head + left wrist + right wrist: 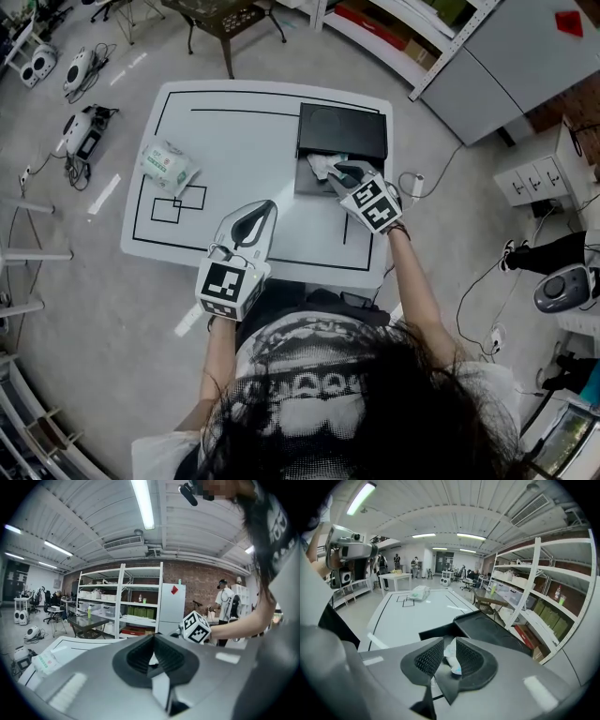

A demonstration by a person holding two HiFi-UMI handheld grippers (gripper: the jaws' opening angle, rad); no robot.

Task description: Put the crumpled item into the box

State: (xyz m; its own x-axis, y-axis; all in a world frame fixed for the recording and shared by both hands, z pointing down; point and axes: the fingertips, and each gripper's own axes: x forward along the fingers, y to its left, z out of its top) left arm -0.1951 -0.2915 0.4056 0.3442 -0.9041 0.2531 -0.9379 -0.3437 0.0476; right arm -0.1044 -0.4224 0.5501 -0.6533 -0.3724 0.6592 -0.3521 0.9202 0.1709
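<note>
Head view: you're standing at the 6 o'clock edge of the white table (244, 150). The black box (302, 180) is sitting toward 1 o'clock from the table's middle, with its lid (342, 131) flipped open on the far side. Your right gripper (333, 172) is reaching over the box opening and pinching the crumpled item (319, 166), a white wad hanging right above the inside of the box. I can't tell whether it's touching the bottom. Your left gripper (269, 206) is hovering over the near part of the table at about 6 o'clock, well apart from the box. A green and white wipes pack (167, 167) is lying out at 9 o'clock, just beyond two square outlines (178, 204) drawn on the tabletop.

Left gripper view: the jaws are sitting together with nothing clamped, only a thin pale sliver showing between the pads. The right gripper's marker cube (194, 626) is showing at 2 o'clock of them, and metal shelving (122, 602) is standing along the brick wall behind.

Right gripper view: the jaws are squeezing the crumpled item (453, 663), white with a bit of blue on it. The open box (440, 632) is lying right past the fingertips, and the wipes pack (418, 592) is far off at 11 o'clock.
</note>
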